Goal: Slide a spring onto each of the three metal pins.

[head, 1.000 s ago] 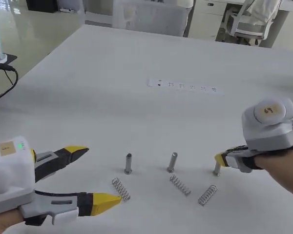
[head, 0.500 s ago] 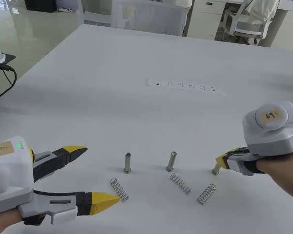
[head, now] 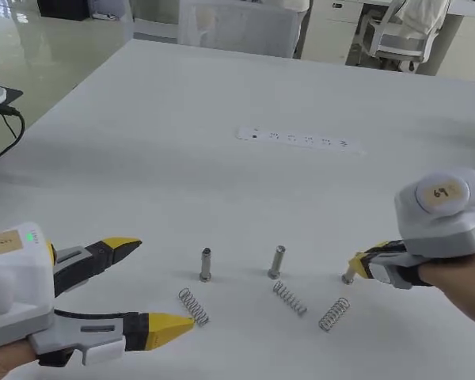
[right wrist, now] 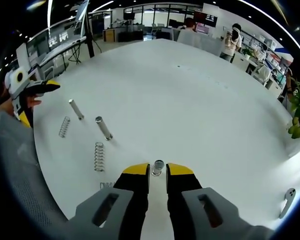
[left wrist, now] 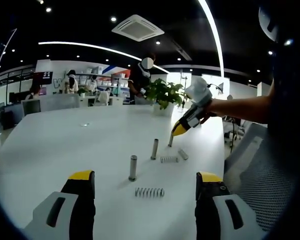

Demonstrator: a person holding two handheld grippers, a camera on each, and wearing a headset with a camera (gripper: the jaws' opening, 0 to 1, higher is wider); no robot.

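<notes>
The white bench takes up most of the head view. The left tool enters from the lower left of the frame. Its yellow-tipped jaws are spread wide and hold nothing, and the body is cut off by the frame edge. On its white housing are a tan label, with print too small to read, and a small green light. The right tool comes in from the right edge. A round sticker on top of it reads "69". Its jaws are drawn in to a narrow gap, and its own view shows the head of the right pin pinched between the tips. From above, the tips cover the upper part of that pin.

Above centre lies a flat power strip whose markings are illegible. The left pin and middle pin stand upright and bare in a row with the right pin. Just below the row, the left spring, middle spring and right spring lie flat on the bench. The left spring lies just beside the left tool's lower tip.

Compared with a second ago, the right tool sits slightly lower in the frame. The pins, the springs and the left tool are where they were.
</notes>
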